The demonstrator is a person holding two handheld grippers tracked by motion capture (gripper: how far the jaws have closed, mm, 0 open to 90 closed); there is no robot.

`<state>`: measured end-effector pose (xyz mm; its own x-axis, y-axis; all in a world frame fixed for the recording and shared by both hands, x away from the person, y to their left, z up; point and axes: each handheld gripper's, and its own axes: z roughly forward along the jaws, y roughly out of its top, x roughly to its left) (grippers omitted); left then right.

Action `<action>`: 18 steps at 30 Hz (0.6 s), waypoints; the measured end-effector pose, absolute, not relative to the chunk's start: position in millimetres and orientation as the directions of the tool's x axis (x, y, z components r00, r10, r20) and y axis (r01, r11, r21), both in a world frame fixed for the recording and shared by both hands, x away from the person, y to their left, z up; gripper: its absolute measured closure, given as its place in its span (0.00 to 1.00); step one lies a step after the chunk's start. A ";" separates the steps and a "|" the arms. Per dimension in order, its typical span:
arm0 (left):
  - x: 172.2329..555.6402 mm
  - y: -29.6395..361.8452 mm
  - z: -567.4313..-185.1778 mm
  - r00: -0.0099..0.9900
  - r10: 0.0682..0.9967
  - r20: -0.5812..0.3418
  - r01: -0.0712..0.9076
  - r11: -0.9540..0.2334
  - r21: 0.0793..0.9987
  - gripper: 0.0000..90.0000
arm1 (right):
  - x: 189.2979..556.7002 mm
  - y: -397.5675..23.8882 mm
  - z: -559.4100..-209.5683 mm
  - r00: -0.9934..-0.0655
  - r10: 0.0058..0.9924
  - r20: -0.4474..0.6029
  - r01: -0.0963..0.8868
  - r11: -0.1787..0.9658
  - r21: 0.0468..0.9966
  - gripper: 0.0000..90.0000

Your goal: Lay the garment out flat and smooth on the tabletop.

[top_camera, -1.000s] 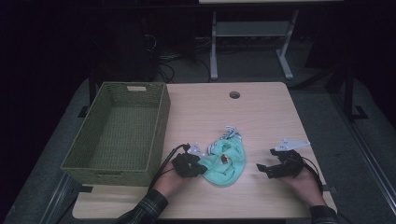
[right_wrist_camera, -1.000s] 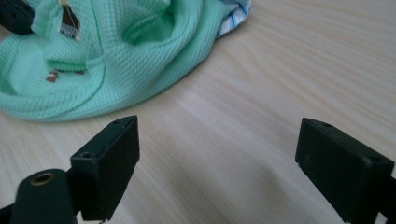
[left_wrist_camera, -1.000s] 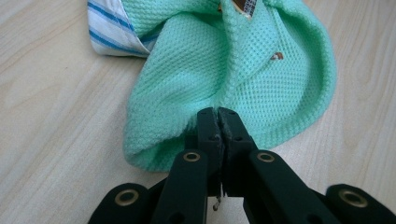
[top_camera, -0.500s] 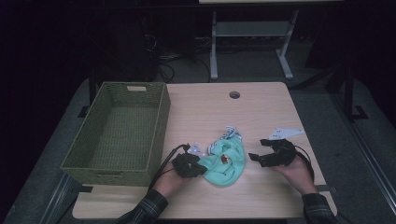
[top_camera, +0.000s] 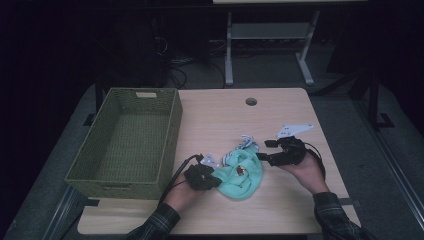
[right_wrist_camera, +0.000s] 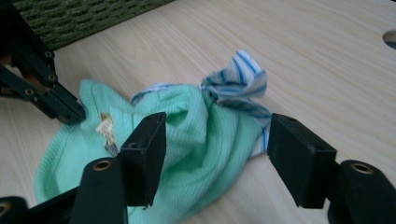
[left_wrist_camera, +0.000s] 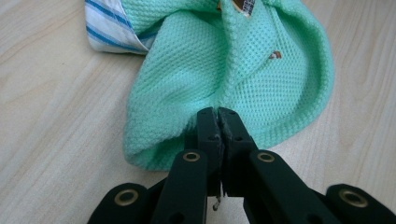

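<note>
The left gripper (left_wrist_camera: 218, 114) has its black jaws pressed together on a fold of the mint-green knitted garment (left_wrist_camera: 243, 79), pinching the cloth at the edge nearest the person. The right gripper (right_wrist_camera: 212, 140) stands with its jaws spread wide, one on each side of the bunched middle of the same garment and not yet touching it as far as I can see.

From above, the garment (top_camera: 242, 175) lies crumpled on the pale wooden table (top_camera: 225, 120), between the two hands and near the front edge. A blue-and-white striped cloth (top_camera: 244, 145) pokes out from its far side, touching or tucked into it; I cannot tell which. The left gripper (top_camera: 202, 176) sits at the garment's left end, the right gripper (top_camera: 272, 156) at its upper right, so the bundle runs roughly across the line between them.

The green woven basket (top_camera: 127, 142) stands empty to the left, well apart from the cloth.

My guess is that the right gripper only has to ease forward and close, since the cloth lies straight ahead of its open jaws.
</note>
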<state>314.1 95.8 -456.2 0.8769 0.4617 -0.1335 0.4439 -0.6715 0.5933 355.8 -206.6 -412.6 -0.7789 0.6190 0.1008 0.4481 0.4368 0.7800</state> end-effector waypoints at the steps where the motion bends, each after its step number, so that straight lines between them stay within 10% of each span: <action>1: 314.0 95.7 -456.2 0.877 0.462 -0.133 0.444 -0.671 0.594 0.97 | 358.2 -203.4 -411.1 -0.782 0.615 0.101 0.446 0.439 0.780 0.44; 18: 314.8 95.9 -456.0 0.878 0.459 -0.131 0.441 -0.675 0.591 0.98 | 374.6 -160.1 -406.4 -0.847 0.520 0.112 0.404 0.493 0.771 0.70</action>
<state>314.8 95.9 -456.0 0.8785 0.4595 -0.1310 0.4412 -0.6749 0.5915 374.6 -160.1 -406.4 -0.8469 0.5197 0.1122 0.4044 0.4926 0.7706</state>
